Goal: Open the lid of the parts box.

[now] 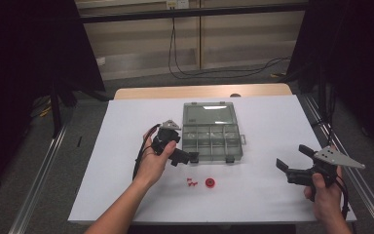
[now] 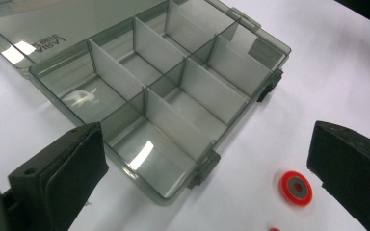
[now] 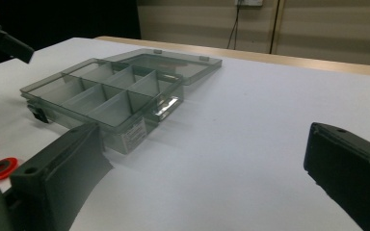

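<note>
Lying open on the white table top [image 1: 126,126], the smoky-grey clear plastic compartment box [image 1: 213,140] had its lid [image 1: 209,114] folded back flat on the far side, and its divided cells looked bare. The left gripper [image 1: 184,157] hovered just beside the box's near left corner, jaws spread apart with nothing between them. Near it, in front of the box, lay a small flat red ring with a grey centre [image 1: 209,183] and, just beside that, a few tiny red pieces [image 1: 191,182]. The right gripper [image 1: 293,161] was held well apart at the table's right edge, jaws wide and gripping nothing.
</note>
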Demonstrator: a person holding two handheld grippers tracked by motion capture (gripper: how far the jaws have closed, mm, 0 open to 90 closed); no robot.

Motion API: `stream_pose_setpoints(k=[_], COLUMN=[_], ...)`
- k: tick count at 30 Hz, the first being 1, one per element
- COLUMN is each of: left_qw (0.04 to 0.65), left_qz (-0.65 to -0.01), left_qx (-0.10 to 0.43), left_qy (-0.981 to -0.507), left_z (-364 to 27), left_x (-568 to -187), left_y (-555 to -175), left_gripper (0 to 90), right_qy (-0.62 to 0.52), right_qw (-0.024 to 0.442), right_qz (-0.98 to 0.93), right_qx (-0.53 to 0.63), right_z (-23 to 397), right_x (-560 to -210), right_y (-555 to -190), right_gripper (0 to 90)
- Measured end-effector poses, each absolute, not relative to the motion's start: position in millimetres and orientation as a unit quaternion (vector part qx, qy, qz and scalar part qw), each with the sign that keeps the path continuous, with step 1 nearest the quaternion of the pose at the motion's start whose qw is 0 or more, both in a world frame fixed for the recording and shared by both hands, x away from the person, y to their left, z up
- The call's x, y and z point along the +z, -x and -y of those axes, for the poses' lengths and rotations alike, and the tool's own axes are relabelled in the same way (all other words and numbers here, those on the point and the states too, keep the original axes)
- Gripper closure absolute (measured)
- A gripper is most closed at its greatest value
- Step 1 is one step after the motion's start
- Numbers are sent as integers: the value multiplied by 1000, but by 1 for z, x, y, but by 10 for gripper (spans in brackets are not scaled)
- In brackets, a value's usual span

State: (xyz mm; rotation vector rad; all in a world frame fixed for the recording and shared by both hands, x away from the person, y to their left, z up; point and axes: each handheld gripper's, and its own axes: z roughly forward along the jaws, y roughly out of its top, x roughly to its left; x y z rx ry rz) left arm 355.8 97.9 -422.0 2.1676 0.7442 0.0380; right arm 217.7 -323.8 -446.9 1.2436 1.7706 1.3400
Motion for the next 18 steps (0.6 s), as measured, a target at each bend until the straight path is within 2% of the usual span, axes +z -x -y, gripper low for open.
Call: stream_pose_setpoints(k=[18], left_qw=[398], left_qz=[-286], left_qx=[7], left_qy=[-872], left_z=[-101], left_x=[-425], left_y=[-339], left_gripper=[14], right_qy=[-464], right_qw=[294], right_qz=[-671], right_qx=[497], right_z=[324], right_x=[-452], right_y=[-215], right_gripper=[20])
